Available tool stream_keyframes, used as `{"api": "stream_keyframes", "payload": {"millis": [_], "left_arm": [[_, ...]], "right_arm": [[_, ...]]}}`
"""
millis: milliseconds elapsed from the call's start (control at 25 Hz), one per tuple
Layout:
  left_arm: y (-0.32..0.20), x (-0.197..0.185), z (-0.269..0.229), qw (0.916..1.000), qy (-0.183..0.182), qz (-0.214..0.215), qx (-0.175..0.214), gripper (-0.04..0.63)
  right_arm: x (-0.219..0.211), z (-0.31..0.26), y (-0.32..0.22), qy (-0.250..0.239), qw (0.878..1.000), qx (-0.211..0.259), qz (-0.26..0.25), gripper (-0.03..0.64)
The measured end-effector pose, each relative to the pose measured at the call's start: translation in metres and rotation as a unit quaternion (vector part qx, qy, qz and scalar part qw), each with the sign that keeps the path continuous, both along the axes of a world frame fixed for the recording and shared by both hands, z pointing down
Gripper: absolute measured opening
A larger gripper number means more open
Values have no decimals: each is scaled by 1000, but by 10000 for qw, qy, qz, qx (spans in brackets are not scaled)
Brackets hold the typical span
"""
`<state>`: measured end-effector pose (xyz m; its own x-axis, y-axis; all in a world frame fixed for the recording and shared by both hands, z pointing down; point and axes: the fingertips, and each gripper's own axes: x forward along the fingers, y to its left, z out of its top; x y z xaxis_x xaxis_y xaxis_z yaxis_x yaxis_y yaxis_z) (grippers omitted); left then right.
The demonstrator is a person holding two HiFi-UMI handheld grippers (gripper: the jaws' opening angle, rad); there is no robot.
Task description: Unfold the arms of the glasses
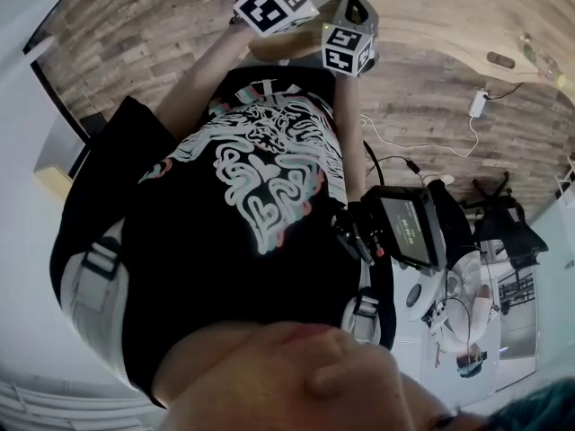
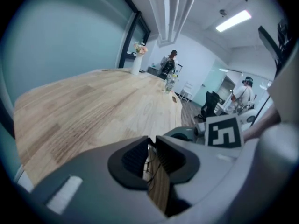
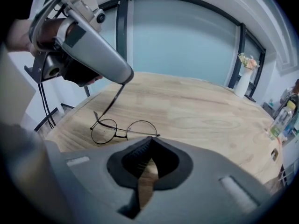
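Thin round wire glasses (image 3: 126, 133) lie on the wooden table (image 3: 201, 111) near its left edge. One arm (image 3: 112, 101) rises slanting from the left hinge up into my left gripper (image 3: 125, 80), which is shut on the arm's tip. In the left gripper view that dark wire shows between the jaws of the left gripper (image 2: 152, 143). My right gripper (image 3: 150, 143) is shut, its tips just beside the right end of the frame; whether it touches the frame is hidden. Its marker cube (image 2: 224, 130) shows close to the left gripper.
A white vase with flowers (image 3: 244, 78) and a bottle (image 3: 280, 120) stand at the far right of the table. The table's near edge runs close behind the glasses. People (image 2: 168, 62) and chairs (image 2: 210, 104) are beyond the table's far end.
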<state>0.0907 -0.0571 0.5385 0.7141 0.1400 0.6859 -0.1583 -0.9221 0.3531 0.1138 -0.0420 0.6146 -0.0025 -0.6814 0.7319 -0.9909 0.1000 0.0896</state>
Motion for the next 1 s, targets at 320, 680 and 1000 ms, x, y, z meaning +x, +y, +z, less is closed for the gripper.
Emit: {"api": "stream_keyframes", "payload": {"millis": [320, 680, 1000], "left_arm": [[1, -16, -16, 9997, 59, -170, 140, 41], [-10, -39, -17, 9984, 6, -477, 304, 46], [-33, -53, -11, 9962, -69, -721, 489, 41]], "right_arm": [[7, 4, 0, 6, 9998, -198, -10, 0], [8, 14, 7, 91, 9993, -353, -107, 0], [4, 22, 14, 129, 9985, -495, -209, 0]]}}
